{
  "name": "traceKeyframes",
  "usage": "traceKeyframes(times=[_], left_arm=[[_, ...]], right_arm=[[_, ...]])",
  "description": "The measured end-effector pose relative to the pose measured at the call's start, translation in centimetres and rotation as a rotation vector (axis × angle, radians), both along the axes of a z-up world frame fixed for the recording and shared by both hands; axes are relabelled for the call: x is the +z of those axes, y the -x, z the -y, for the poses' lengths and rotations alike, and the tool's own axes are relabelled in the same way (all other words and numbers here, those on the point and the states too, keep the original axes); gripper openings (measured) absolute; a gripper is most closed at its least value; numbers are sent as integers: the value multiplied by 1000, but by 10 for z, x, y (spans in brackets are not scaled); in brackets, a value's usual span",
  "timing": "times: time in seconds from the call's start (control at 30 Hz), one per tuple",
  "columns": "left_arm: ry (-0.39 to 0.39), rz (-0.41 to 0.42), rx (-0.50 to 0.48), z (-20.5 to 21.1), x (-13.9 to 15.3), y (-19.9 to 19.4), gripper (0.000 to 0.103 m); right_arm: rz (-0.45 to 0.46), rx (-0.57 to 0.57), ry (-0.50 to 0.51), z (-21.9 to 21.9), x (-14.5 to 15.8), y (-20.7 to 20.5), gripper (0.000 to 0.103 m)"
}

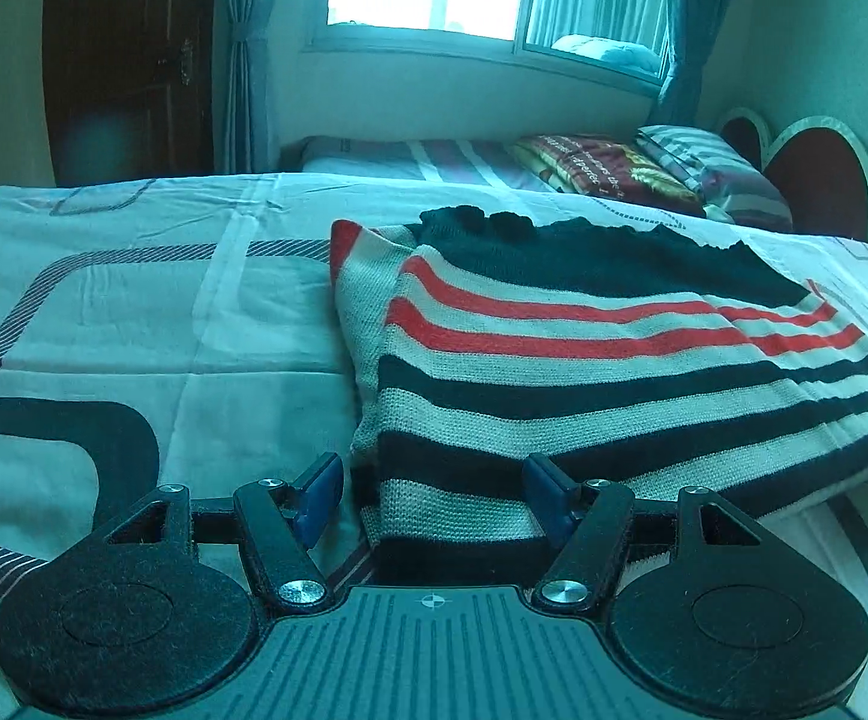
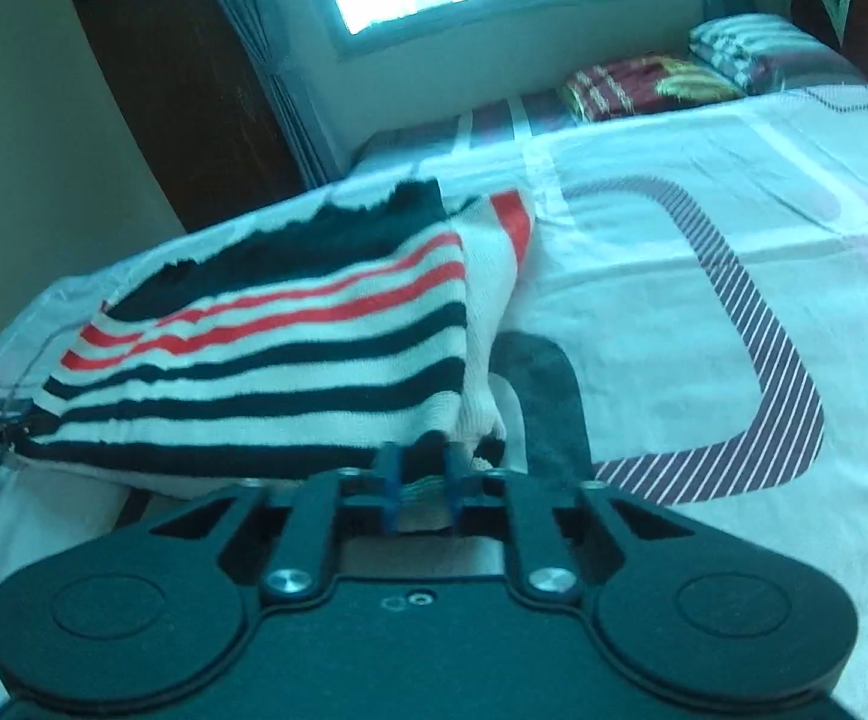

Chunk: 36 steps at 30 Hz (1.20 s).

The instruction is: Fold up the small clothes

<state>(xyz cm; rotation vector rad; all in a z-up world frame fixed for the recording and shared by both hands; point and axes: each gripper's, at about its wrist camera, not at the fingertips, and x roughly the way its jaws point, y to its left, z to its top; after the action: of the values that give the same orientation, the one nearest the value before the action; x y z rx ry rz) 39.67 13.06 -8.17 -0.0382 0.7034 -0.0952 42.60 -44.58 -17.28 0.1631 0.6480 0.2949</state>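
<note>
Striped sweater (image 1: 583, 360) lies half-folded on bed (image 1: 134, 330). Left tool (image 1: 434, 498) wide open, straddling near hem, gripping nothing. Right tool (image 2: 422, 480) nearly closed, pinching sweater's near corner. Clamp left first, then lift both corners level and fold evenly.

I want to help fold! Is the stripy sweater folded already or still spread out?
Partly folded: the stripy sweater has one side flap doubled over itself on the bed.

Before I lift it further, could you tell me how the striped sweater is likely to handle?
Probably floppy: the striped sweater is a soft knit that drapes and wrinkles on the bed. It likely won't slip: the right tongs pinch its ribbed hem. It may sag between grips.
</note>
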Motion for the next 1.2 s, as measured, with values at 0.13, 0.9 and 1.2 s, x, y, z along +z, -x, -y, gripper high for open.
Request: traceKeyframes(times=[0.13,0.9,1.2], left_arm=[[-18,3,-11,-1,-1,-2,66],[-93,65,-305,139,1,-64,66],[-225,71,-141,62,9,-62,80]], right_arm=[[78,-5,11,-2,6,27,7],[148,264,438,-160,-11,-80,41],[116,43,432,-89,-7,-44,36]])
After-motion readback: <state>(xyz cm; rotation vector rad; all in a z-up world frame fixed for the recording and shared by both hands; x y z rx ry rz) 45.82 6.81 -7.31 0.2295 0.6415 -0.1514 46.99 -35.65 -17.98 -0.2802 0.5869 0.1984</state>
